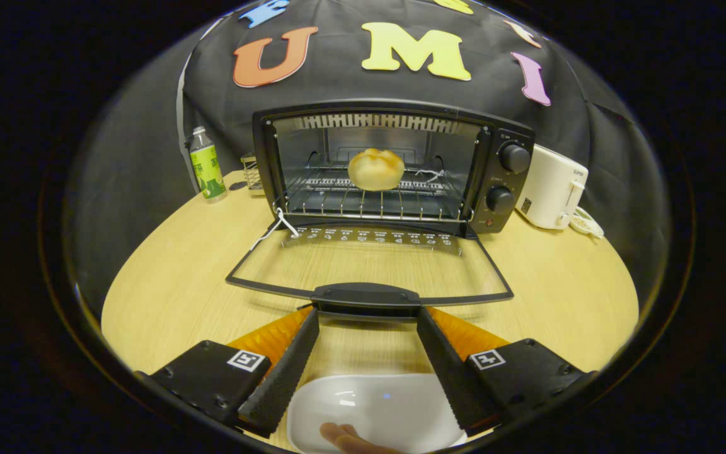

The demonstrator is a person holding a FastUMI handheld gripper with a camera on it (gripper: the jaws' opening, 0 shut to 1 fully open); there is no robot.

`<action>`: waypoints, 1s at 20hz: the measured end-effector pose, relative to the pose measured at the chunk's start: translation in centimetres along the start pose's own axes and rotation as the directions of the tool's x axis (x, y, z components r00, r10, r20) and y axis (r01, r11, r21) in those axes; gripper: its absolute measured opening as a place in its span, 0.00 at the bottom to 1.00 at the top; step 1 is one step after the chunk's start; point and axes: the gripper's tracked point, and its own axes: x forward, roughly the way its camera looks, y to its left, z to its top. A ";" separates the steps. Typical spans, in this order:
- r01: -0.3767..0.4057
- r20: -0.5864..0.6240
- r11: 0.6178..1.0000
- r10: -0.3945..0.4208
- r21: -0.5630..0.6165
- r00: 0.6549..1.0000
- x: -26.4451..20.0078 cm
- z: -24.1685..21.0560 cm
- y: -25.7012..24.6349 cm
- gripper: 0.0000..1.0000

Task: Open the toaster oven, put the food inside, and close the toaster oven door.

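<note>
With the bread roll [375, 169] on the toaster oven [394, 165] rack at frame centre, the gripper [368, 318] stands open, tips seemingly at the lowered door's handle [366, 296] (contact unclear), so lifting could slip off it.

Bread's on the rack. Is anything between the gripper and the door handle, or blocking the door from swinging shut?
Nothing visible. The open gripper has its fingertips right at the door handle, and the bread roll sits well inside the toaster oven, off the lowered door.
</note>
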 end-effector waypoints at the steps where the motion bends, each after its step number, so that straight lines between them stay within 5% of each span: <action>1: -0.001 0.003 1.000 0.001 0.005 1.000 -0.1 0.3 -0.2 1.00; 9: -0.008 0.058 1.000 0.007 0.017 0.998 -1.9 2.6 0.3 1.00; 20: 0.011 0.306 0.999 0.006 -0.053 0.952 -3.5 11.5 0.2 1.00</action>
